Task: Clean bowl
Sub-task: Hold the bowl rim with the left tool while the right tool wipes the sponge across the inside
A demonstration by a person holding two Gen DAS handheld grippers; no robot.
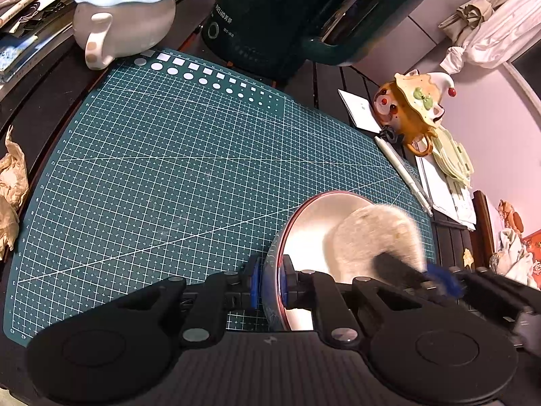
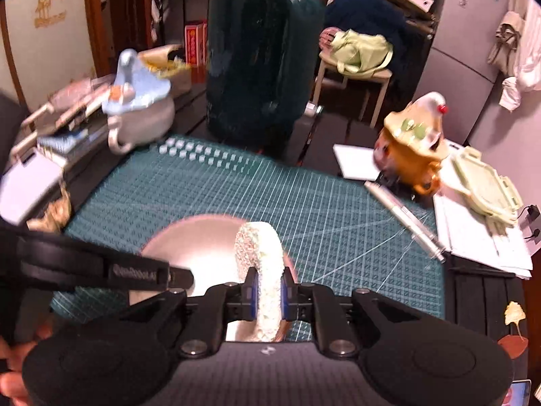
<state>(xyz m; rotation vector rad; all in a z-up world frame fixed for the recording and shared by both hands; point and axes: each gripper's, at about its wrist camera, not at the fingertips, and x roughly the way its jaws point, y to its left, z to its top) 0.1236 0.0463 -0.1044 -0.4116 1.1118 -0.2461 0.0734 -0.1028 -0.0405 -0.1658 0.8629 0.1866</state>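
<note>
Where the left wrist view looks down its own fingers, the left claw (image 1: 270, 282) is clamped on the rim of the metal bowl (image 1: 314, 216), one blue pad outside the wall and one inside. The bowl sits tilted at the near right corner of the green cutting mat (image 1: 169, 169), its hollow facing right. A pale sponge (image 1: 375, 233), blurred, lies inside the bowl, with the right claw (image 1: 436, 279) coming in from the right and gripping it. Beyond the mat on the counter stand a dark green kettle (image 1: 287, 17), a white teapot with a blue lid (image 1: 125, 17) and an orange teapot (image 1: 416, 111); a pen (image 1: 402, 172) lies along the mat's right edge.

In the right wrist view, the right claw (image 2: 267, 292) is closed on the sponge (image 2: 262, 257), which arches forward into the bowl (image 2: 196, 240). The left claw's arm (image 2: 101, 267) enters from the left at the bowl's near rim. Part of a hand (image 2: 13, 372) shows at lower left. This view is motion-blurred.
</note>
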